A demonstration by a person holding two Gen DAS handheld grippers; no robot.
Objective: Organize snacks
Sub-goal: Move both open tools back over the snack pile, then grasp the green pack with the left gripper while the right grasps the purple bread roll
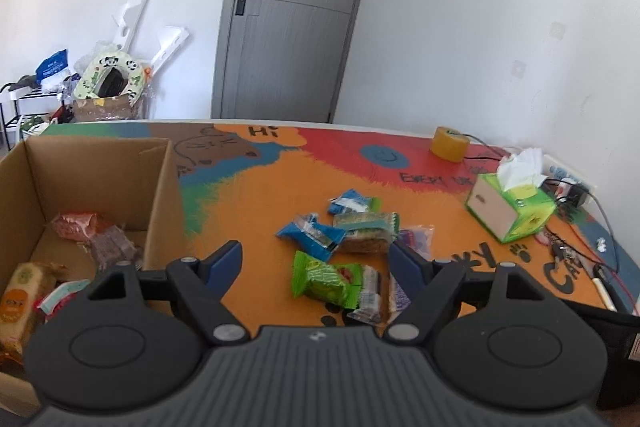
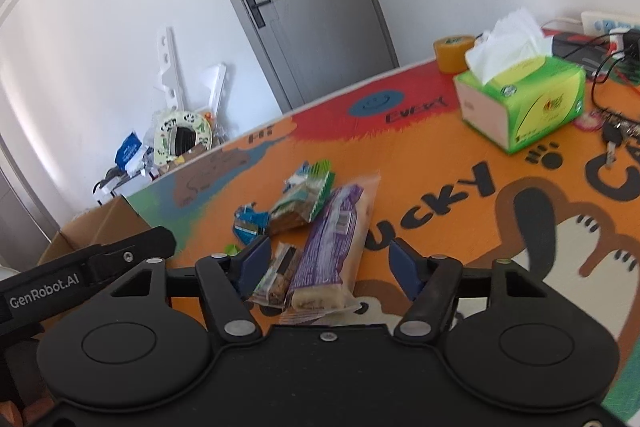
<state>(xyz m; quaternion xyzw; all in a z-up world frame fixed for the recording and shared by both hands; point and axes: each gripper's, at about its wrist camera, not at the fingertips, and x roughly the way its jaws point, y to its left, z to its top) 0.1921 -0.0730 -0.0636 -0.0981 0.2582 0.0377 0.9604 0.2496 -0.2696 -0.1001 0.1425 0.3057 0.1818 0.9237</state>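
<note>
The cardboard box (image 1: pixel 100 187) stands open at the left end of the bench (image 1: pixel 260 195), which carries a bright printed covering. Several wrapped snacks already lie on the box floor. It looks light but stiff enough to receive items dropped in from above.

The remaining snacks lie in a loose heap on the orange part of the bench, right of the box and well apart from the tissue box (image 2: pixel 524 103).

The largest loose item is the purple snack bar (image 2: pixel 332 239), long and in a clear-edged film wrapper. Judged light, semi-rigid along its length, with slippery film; best taken across its middle, narrow way, with gentle pressure to avoid crushing. It lies between the fingers of the right gripper (image 2: pixel 324 263), whose jaws stand part-way open; the pads do not visibly press on it.

The oat bar (image 2: pixel 300 211), in a green-edged wrapper, touches its far side; likely crumbly, so a light grip across the width suits.

The green packet (image 1: pixel 328 279) lies just ahead of the left gripper (image 1: pixel 316 263), whose jaws stand wide and empty. The packet appears puffy and soft; take it at the body, not the crimped ends.

The blue packet (image 1: pixel 312 233) and the small dark bar (image 2: pixel 276 279) are smallest, light and crinkly; they may slide under a closing pad.
</note>
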